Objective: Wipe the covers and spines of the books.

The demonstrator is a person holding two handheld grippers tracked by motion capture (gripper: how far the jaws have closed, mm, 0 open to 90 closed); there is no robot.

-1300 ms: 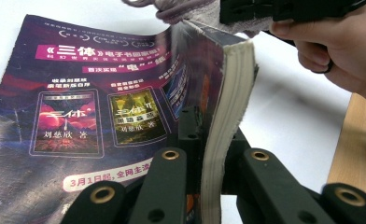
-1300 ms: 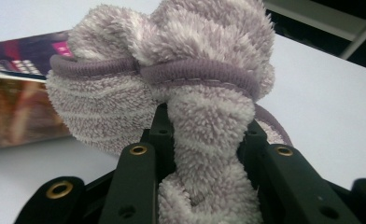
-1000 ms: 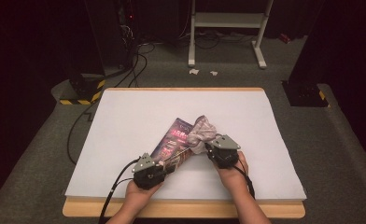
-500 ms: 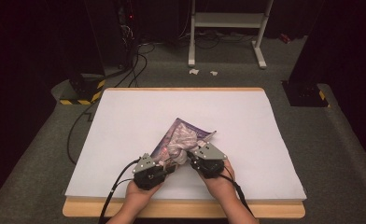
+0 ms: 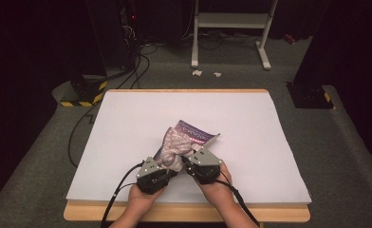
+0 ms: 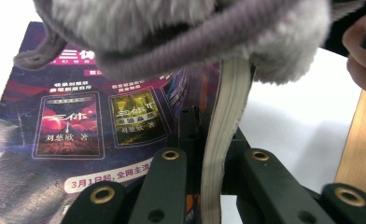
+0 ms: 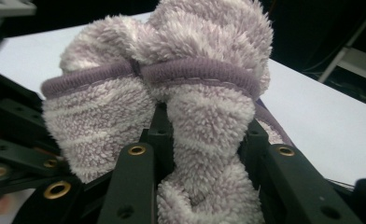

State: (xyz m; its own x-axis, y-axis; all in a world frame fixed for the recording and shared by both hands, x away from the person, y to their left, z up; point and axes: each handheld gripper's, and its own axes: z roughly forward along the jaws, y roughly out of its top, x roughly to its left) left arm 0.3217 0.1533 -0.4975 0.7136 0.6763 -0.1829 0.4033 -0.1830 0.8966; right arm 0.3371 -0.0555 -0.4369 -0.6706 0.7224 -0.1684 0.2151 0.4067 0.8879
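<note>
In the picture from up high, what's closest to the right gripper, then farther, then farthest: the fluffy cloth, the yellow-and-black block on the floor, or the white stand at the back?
Measured from the right gripper:
1. Fluffy cloth, clamped in its jaws, draped over the book.
2. Yellow-and-black block, on the floor off the table's far left corner.
3. White stand, on the floor beyond the table's far edge.

Both grippers, L (image 5: 167, 167) & R (image 5: 188, 164), meet at fluffy cloth (image 5: 175, 148) over book (image 5: 197, 135).

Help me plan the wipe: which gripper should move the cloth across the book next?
Probably the right gripper: it holds the fluffy cloth, while the left gripper pins the book.
</note>
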